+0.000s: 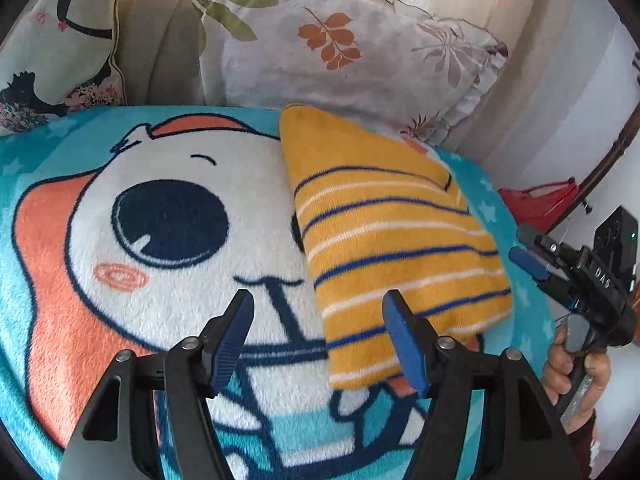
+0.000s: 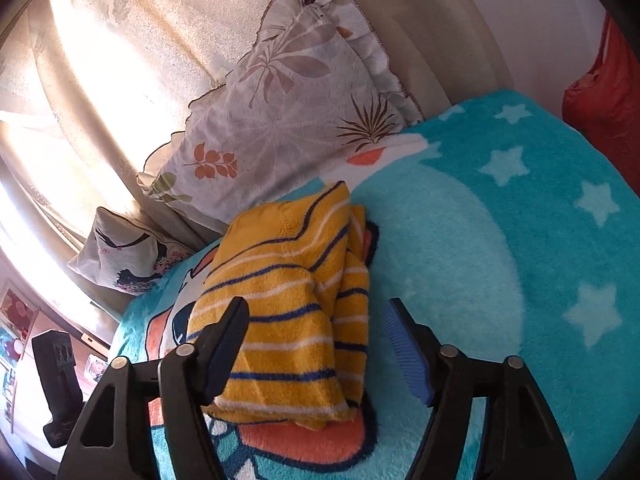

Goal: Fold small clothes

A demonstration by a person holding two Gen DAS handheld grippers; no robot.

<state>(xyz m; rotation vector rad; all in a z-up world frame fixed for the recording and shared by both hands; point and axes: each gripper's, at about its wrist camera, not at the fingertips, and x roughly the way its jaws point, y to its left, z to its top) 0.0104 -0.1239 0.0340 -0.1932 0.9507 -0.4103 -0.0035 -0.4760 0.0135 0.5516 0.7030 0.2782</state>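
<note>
A small yellow garment [image 1: 396, 248] with blue and white stripes lies folded into a compact bundle on a turquoise cartoon blanket [image 1: 132, 216]. My left gripper [image 1: 319, 308] hovers open over the bundle's near left edge, its pads touching nothing. My right gripper [image 2: 316, 312] is open too, and the garment [image 2: 288, 300] lies between and below its spread fingers without being pressed. In the left wrist view the right gripper [image 1: 526, 248] sits just off the bundle's right side, held by a hand [image 1: 576, 364].
A leaf-print pillow [image 1: 352, 52] and a cushion with a black figure [image 1: 52, 48] lean against beige curtains behind the blanket. A red cloth [image 2: 604, 108] lies past the blanket's far right corner. Starred blanket [image 2: 520, 216] spreads right of the garment. The left gripper's body [image 2: 56, 384] shows at lower left.
</note>
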